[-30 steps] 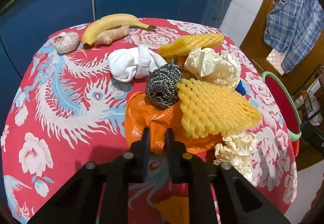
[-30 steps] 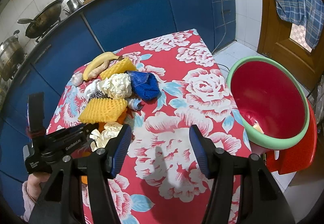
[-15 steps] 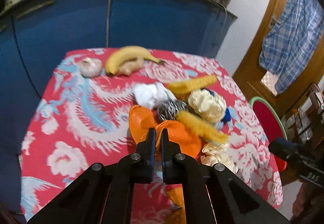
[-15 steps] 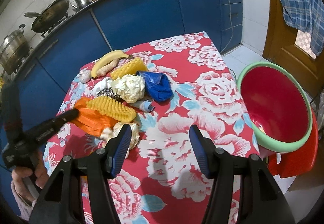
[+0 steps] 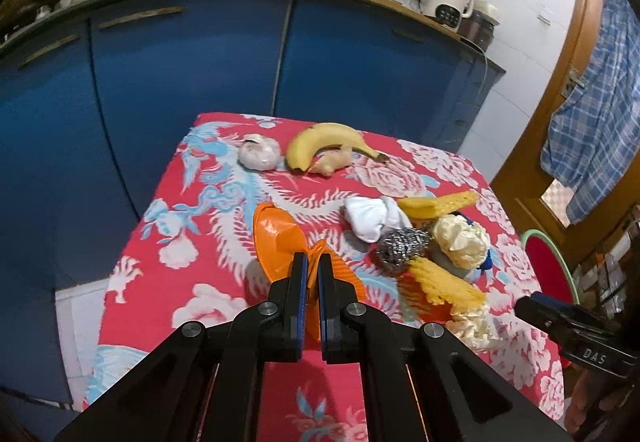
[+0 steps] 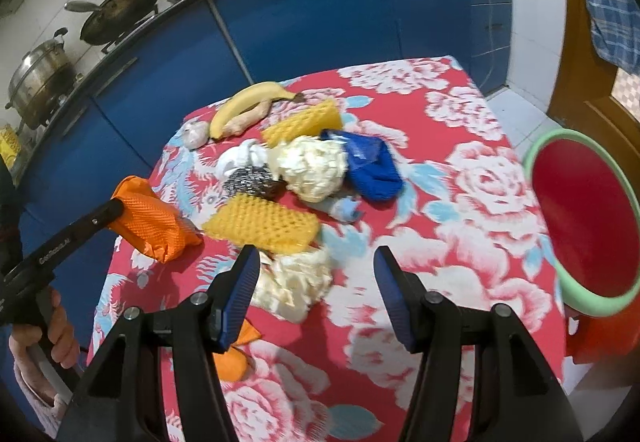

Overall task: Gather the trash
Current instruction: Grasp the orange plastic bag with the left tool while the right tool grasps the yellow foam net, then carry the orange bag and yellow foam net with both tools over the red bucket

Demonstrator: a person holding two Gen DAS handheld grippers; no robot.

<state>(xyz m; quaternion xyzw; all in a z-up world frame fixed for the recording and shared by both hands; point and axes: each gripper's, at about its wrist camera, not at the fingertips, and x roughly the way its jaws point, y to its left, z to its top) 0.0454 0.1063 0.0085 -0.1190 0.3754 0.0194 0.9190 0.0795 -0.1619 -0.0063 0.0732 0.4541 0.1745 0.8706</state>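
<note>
The orange plastic bag [image 5: 280, 242] is pinched between the tips of the left claw [image 5: 313, 268] and hangs clear of the bench [image 6: 460, 178], off the left side of the pile as the right wrist camera shows it [image 6: 150, 220]. The left claw is closed tight on a fold of it.

The right claw [image 6: 316, 270] stands about half open with nothing between its pads; it hovers above the bench, with a crumpled cream paper wad [image 6: 296, 284] just below its left pad.

On the red flowered cloth lie two yellow foam nets, one near [image 6: 262, 224] and one farther back [image 6: 302, 122], and two cream paper wads, the second [image 6: 310, 166] in the middle of the pile. There is one steel scourer [image 6: 250, 180], one white sock [image 6: 238, 158], one blue bag [image 6: 372, 166], one banana [image 6: 248, 102], one piece of ginger [image 6: 250, 118] touching the banana, and one garlic bulb [image 6: 196, 132] just beside them. A second scrap of orange [image 6: 232, 356] lies near the bench's front edge, partly behind the right claw.

One red basin with a green rim [image 6: 584, 218] sits off the right edge of the bench, lower down.
</note>
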